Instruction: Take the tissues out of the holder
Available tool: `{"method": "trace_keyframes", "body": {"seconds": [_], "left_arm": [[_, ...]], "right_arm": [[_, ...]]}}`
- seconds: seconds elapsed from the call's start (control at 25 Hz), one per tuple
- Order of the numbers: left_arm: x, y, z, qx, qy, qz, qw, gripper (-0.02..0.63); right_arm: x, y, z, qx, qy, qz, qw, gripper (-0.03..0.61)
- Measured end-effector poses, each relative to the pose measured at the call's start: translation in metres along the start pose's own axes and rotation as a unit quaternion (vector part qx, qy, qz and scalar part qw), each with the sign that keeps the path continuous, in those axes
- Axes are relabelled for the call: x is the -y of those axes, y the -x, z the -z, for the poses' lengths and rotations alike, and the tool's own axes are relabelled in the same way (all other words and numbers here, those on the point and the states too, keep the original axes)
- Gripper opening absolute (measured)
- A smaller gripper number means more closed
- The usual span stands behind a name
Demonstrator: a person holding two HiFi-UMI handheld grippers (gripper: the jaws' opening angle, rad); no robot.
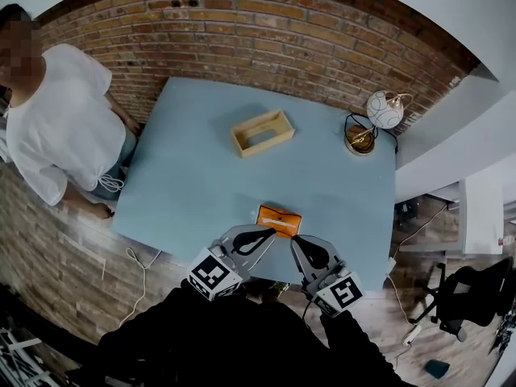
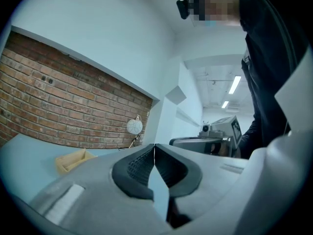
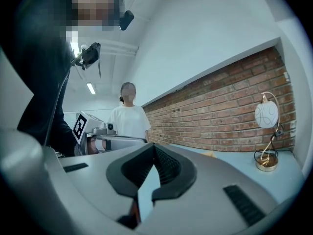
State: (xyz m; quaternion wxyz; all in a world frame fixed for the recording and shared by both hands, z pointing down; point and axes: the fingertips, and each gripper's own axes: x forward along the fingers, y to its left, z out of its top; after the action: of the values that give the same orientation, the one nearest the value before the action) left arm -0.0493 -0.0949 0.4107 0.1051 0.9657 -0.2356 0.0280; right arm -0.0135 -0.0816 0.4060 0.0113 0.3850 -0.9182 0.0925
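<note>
**Orange tissue pack [image 1: 279, 220] out on the table [image 1: 193, 184], both tools pressed together**

Flat and bright, the tissue pack lies on the blue table close to its near edge. It is well apart from the wooden holder [image 1: 262, 132], which stands further back toward the brick wall [image 1: 242, 22].

The left gripper [image 1: 271, 233] and the right gripper [image 1: 295, 241] sit side by side at the table's near edge, with their tips toward the pack's near side. The head view does not show whether either one touches the pack.

In the left gripper view the two dark ribbed jaws meet at the tips with nothing between them. The right gripper view shows the same, with the jaws closed tip to tip and pinching nothing. Neither of those views shows the pack.

A lamp [image 1: 379, 115] with a round white shade stands near the table's far right corner. A person [image 1: 56, 127] in a white shirt is at the table's left side.
</note>
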Motion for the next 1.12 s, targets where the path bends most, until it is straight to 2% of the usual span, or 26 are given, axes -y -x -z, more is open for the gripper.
{"method": "trace_keyframes", "body": {"seconds": [0.76,1.12], "left_arm": [[0.034,0.012,-0.022,0.009,-0.007,0.021,0.9997,0.011],[0.052,0.021,-0.027,0.016,-0.016,0.019,0.9996,0.011]], "right_arm": [[-0.028,0.018,-0.025,0.016,0.010,-0.003,1.000,0.006],[-0.042,0.029,-0.029,0.023,0.020,-0.005,1.000,0.006]]}}
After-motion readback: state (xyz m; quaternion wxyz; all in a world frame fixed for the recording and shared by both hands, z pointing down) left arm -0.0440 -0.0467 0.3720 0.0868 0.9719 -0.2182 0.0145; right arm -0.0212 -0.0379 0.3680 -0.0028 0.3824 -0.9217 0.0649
